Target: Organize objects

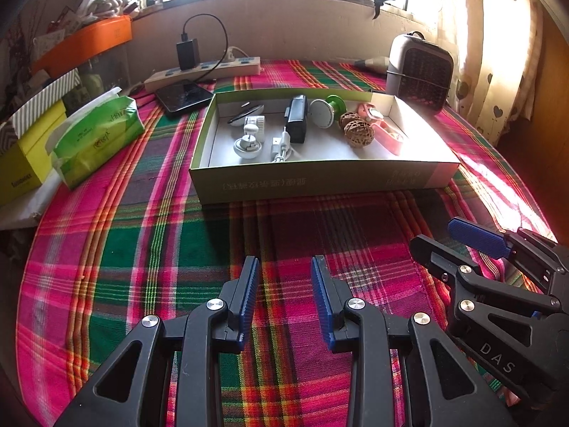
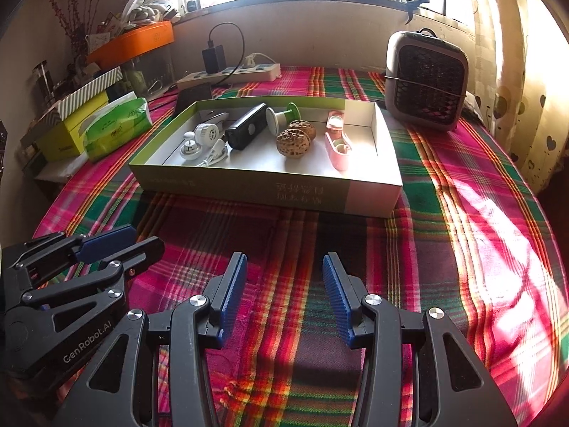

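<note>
A shallow green cardboard box (image 1: 320,183) (image 2: 270,192) lies on the plaid tablecloth and holds several small objects. Among them are a black rectangular device (image 1: 297,121) (image 2: 247,130), two carved walnuts (image 1: 357,128) (image 2: 293,142), a pink case (image 1: 387,137) (image 2: 338,149), a green and white roller (image 1: 329,110) (image 2: 281,115) and white adapters with a cable (image 1: 249,138) (image 2: 199,142). My left gripper (image 1: 284,270) hovers open over the cloth in front of the box, nothing between its blue pads. My right gripper (image 2: 284,270) is beside it, also open and empty.
A grey heater (image 1: 419,67) (image 2: 425,78) stands back right of the box. A power strip with a black charger (image 1: 199,67) (image 2: 231,69), a dark phone (image 1: 185,98), a green tissue pack (image 1: 97,135) (image 2: 113,128) and stacked boxes (image 1: 28,153) sit to the left. Bare plaid cloth (image 1: 177,249) lies nearest me.
</note>
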Available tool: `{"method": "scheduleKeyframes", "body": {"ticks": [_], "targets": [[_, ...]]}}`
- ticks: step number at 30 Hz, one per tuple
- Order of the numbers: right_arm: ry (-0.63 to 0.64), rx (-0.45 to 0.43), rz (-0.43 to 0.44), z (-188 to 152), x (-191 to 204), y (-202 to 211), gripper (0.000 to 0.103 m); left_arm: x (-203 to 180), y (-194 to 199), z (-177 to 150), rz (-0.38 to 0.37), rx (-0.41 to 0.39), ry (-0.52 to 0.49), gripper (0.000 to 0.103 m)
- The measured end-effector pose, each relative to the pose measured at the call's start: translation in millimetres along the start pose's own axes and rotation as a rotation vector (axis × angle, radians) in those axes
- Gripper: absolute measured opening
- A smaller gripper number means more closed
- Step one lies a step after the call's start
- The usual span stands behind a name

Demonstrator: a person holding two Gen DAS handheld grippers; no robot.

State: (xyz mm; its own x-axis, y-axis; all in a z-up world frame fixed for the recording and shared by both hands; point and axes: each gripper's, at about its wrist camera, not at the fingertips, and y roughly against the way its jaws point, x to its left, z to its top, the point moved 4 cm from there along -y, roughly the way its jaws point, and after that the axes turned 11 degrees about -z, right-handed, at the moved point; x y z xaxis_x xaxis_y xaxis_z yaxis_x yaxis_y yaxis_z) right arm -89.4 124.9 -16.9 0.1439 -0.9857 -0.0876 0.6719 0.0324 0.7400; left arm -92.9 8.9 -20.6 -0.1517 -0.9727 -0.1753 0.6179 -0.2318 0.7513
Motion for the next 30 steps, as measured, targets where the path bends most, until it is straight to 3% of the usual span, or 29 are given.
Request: {"method": "scheduleKeyframes", "body": {"ticks": [14,30], "targets": [[0.010,0.032,-0.070,-15.2,-0.1,4.7,0.047,-3.3,4.7,-12.1,0.041,-0.007,-0.008,0.029],[-0.029,0.061,-0.100,-18.1,-8.5,1.3,0.063,-3.9,4.2,-12.6,0.048,-0.009,0.005,0.029]]}}
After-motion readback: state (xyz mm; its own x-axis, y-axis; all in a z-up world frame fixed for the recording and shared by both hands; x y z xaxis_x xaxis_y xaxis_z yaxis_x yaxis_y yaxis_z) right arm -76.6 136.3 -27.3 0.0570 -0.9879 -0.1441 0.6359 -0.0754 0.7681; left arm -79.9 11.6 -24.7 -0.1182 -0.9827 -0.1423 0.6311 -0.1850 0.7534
